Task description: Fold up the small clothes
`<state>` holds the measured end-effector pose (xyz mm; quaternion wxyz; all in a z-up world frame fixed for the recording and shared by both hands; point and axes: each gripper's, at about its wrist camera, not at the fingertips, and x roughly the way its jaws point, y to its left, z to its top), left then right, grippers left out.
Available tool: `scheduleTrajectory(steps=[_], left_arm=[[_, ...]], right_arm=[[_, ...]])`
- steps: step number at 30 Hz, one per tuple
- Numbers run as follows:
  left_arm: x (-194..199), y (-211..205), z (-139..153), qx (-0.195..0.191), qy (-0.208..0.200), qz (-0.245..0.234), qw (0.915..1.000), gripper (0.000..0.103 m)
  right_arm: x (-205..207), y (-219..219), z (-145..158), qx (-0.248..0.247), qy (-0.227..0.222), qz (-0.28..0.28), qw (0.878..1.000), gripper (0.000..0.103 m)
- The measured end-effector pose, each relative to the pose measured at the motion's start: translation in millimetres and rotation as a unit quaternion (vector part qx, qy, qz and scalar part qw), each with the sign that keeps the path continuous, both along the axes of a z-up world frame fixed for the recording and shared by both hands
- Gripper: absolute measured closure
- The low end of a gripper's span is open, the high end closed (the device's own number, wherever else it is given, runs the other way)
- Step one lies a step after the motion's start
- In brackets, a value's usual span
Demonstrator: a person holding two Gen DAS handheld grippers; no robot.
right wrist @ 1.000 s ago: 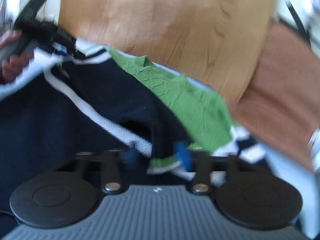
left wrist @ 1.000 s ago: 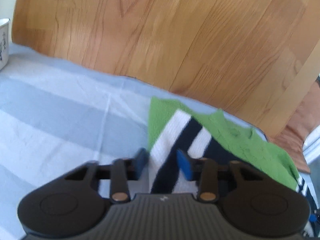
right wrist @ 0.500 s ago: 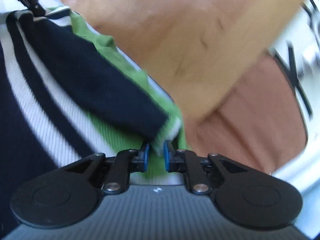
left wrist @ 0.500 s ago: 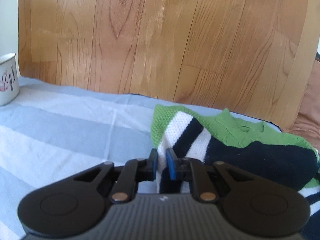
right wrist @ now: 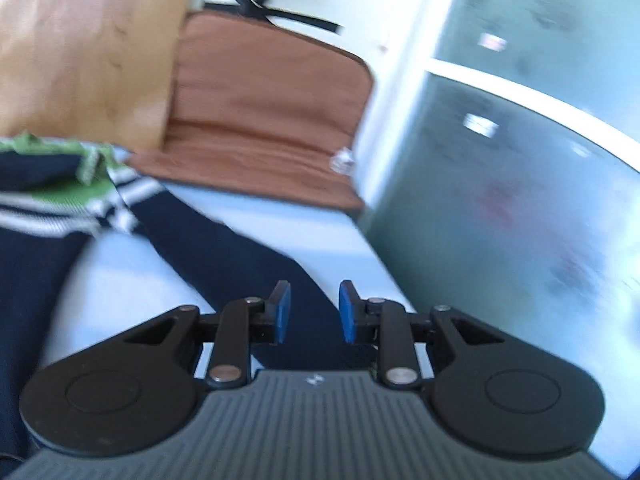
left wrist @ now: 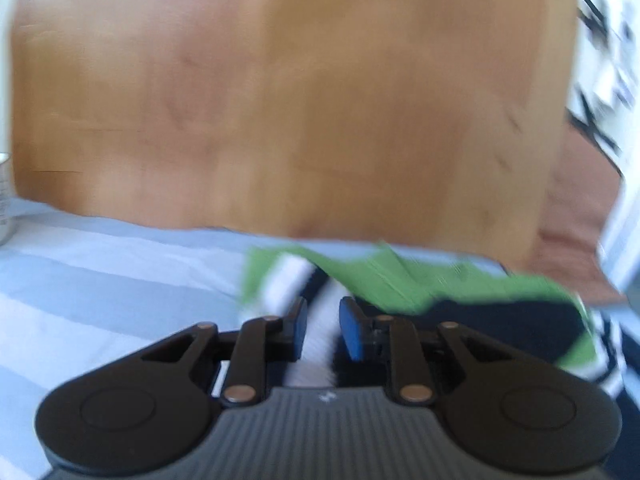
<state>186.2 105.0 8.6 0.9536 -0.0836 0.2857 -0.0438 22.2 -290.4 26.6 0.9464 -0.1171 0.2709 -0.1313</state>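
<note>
Navy sleeve (right wrist: 240, 256) lies beneath right tool (right wrist: 310, 312) — unpinched.

A knitted green, white and navy sweater (left wrist: 384, 280) lies on smooth pale-blue striped cloth (left wrist: 100, 280), before a satiny wooden panel (left wrist: 280, 100); matt black plastic gripper (right wrist: 311, 312), brown fabric cushion (right wrist: 264, 92).

Sweater (left wrist: 400, 284) blurred, mug (left wrist: 5, 200) edge-cropped

A wooden panel (left wrist: 300, 112) stands behind the counter, which wears a blue-and-white striped cloth (left wrist: 100, 288). To the right sits a brown cushioned chair (right wrist: 264, 112), then a white frame (right wrist: 400, 80) with frosted glass (right wrist: 520, 160). Daylight is bright.
</note>
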Motion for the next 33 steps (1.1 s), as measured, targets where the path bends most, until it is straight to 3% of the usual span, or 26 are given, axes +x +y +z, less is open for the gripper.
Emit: scheduleTrajectory(steps=[4,9,12,14,16,19,21,24,28,30,33], left_arm=[[8.8,-20.5,-14.2,0.058,0.042,-0.032,0.997,0.082],[3.6,-23.8,-15.0,0.065,0.038,-0.046,0.9961,0.073],[4.9,-24.9,-16.3,0.063,0.038,-0.05,0.9961,0.07],[8.2,-23.8,-16.9,0.061,0.038,-0.052,0.996,0.069],[9.4,-23.5,-17.3,0.059,0.038,-0.052,0.9962,0.069],[10.7,-22.5,-17.2,0.055,0.038,-0.052,0.9964,0.068],[11.0,-22.0,-17.1,0.051,0.038,-0.053,0.9966,0.067],[10.5,-20.5,-16.2,0.045,0.037,-0.051,0.997,0.066],[9.0,-17.0,-12.4,0.038,0.028,-0.045,0.9979,0.059],[7.5,-11.6,-7.6,0.024,0.02,-0.038,0.9988,0.058],[6.8,5.7,0.9,-0.032,0.011,-0.026,0.9991,0.058]], right_arm=[[-8.6,9.4,-22.4,-0.058,0.04,0.021,0.997,0.072],[-3.8,9.7,-48.5,-0.105,0.104,0.042,0.988,0.068],[4.3,3.3,-49.4,-0.12,0.1,0.042,0.987,0.068],[19.6,-8.2,-43.3,-0.069,0.116,0.039,0.99,0.091],[28.4,-16.8,-33.5,-0.023,0.107,0.012,0.994,0.092],[32.3,-42.3,9.6,0.099,0.036,-0.044,0.993,0.092],[36.9,-62.7,47.0,0.17,-0.015,-0.076,0.982,0.092],[52.1,-81.3,96.2,0.252,-0.047,-0.095,0.962,0.092],[75.8,-55.3,124.8,0.351,-0.015,-0.04,0.935,0.092],[87.8,-17.9,130.4,0.361,0.003,0.01,0.932,0.092],[118.0,46.1,135.9,0.374,0.031,0.095,0.922,0.092]])
